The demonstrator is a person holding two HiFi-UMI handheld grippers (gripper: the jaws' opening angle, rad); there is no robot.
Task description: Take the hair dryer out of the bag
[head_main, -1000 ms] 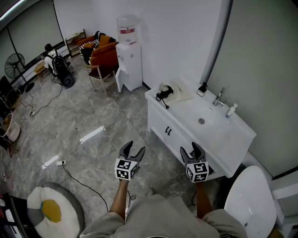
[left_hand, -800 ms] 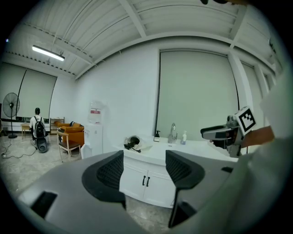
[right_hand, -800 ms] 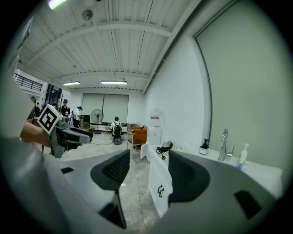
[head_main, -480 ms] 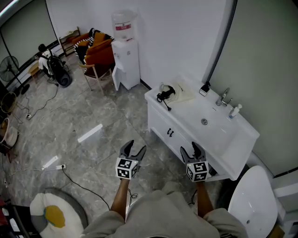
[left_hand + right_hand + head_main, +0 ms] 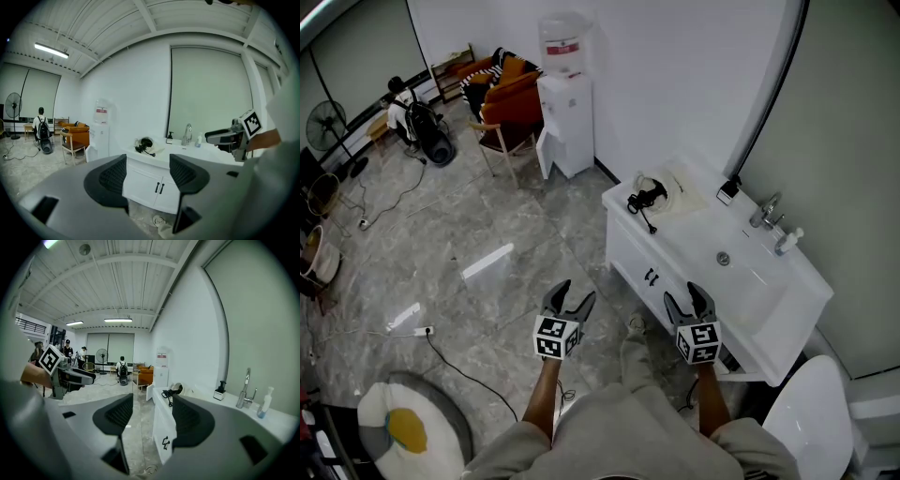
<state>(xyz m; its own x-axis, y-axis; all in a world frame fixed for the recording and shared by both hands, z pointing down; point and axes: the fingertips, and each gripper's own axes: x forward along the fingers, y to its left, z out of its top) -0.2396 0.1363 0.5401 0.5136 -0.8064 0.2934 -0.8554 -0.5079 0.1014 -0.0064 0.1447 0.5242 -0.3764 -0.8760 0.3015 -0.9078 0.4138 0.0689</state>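
Note:
A black hair dryer (image 5: 650, 196) with its cord lies partly in a cream cloth bag (image 5: 675, 189) on the far left end of the white vanity counter (image 5: 689, 232). It also shows in the left gripper view, hair dryer (image 5: 144, 143), and in the right gripper view, hair dryer (image 5: 171, 391). My left gripper (image 5: 569, 302) and right gripper (image 5: 690, 301) are both open and empty, held side by side over the floor in front of the vanity, well short of the bag.
A sink with a tap (image 5: 766, 210) and a soap bottle (image 5: 787, 240) sit at the counter's right. A water dispenser (image 5: 565, 112) stands against the wall, orange chairs (image 5: 508, 112) beyond it. A toilet (image 5: 802, 422) is at bottom right. A cable (image 5: 459, 361) crosses the marble floor.
The vanity and bag have drifted to the right and slightly closer in the head view as I walk forward. Both grippers keep the same open pose.

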